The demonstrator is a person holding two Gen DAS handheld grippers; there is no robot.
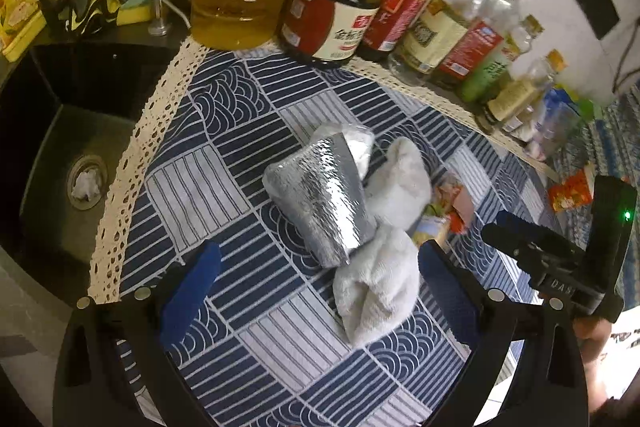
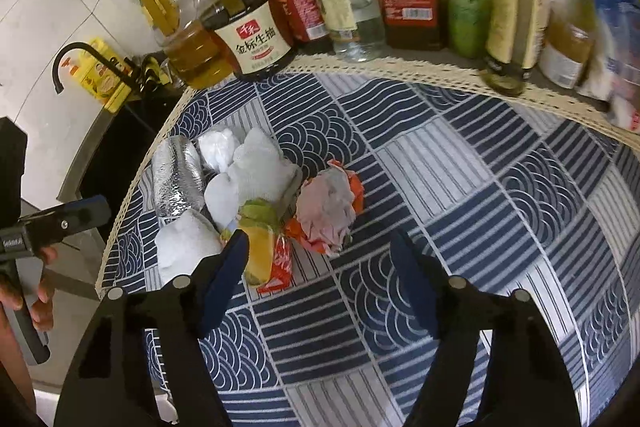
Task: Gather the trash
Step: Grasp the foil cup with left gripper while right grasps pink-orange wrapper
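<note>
Sink (image 1: 60, 131), far left. Left gripper (image 1: 316, 291): jaws apart, empty, over foil pouch (image 1: 320, 203) and tissues (image 1: 376, 287) on cloth (image 1: 248, 343). Wrappers (image 2: 328, 211) beside them. Right gripper (image 2: 320, 267): jaws apart, empty.

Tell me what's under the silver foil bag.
The foil bag lies partly on a white towel, which rests on the patterned cloth. White paper shows at its open end. Anything beneath its middle is hidden.

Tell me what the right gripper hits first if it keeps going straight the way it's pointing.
Probably the crumpled wrapper: it lies just ahead of the open right gripper, nothing between the jaws yet. Depth is hard to judge; it could meet the tablecloth just short of it.
</note>
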